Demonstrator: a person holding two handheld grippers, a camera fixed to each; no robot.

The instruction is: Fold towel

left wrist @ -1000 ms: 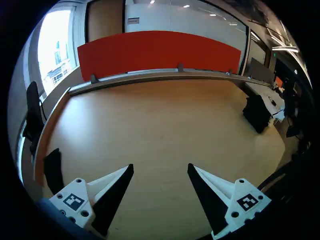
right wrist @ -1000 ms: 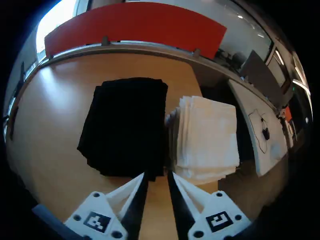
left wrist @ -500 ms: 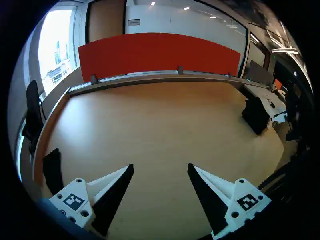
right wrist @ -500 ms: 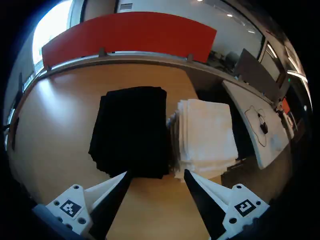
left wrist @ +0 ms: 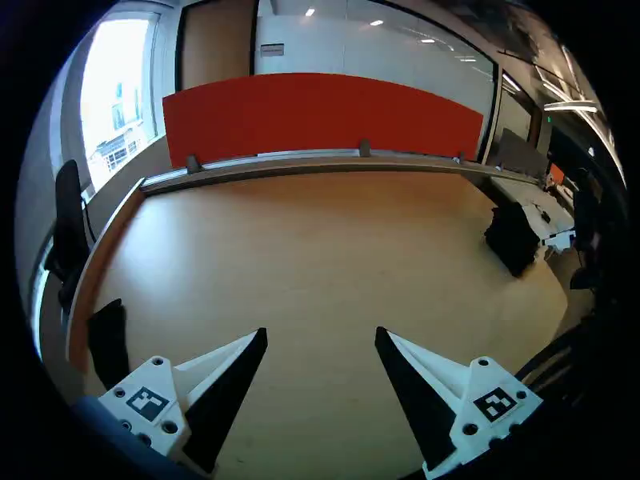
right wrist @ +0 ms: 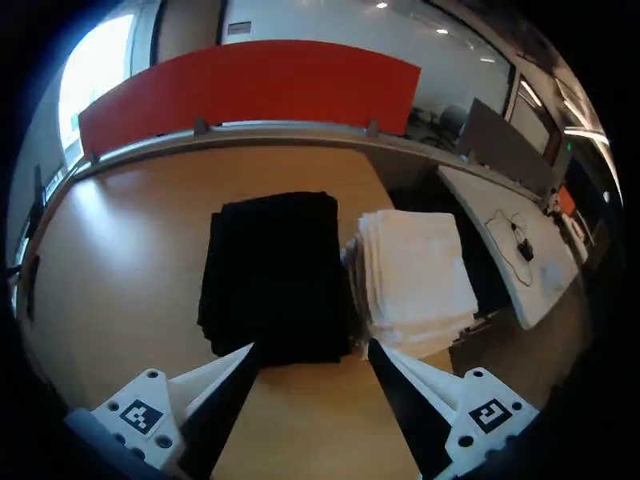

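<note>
Wooden table (right wrist: 120, 264) carrying a folded black towel stack (right wrist: 276, 276) just beside a white towel stack (right wrist: 416, 280). Right gripper (right wrist: 312, 346), fingers apart, hovers near both stacks. Left gripper (left wrist: 320, 330), fingers apart, hangs over the table. Red divider (left wrist: 320, 112) stands behind.

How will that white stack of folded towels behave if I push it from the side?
Probably soft, not stiff: the white stack shows many separate layered edges, so a push would likely shear the top layers instead of sliding it whole. It seems to lie near the table edge, so layers might spill off.
</note>
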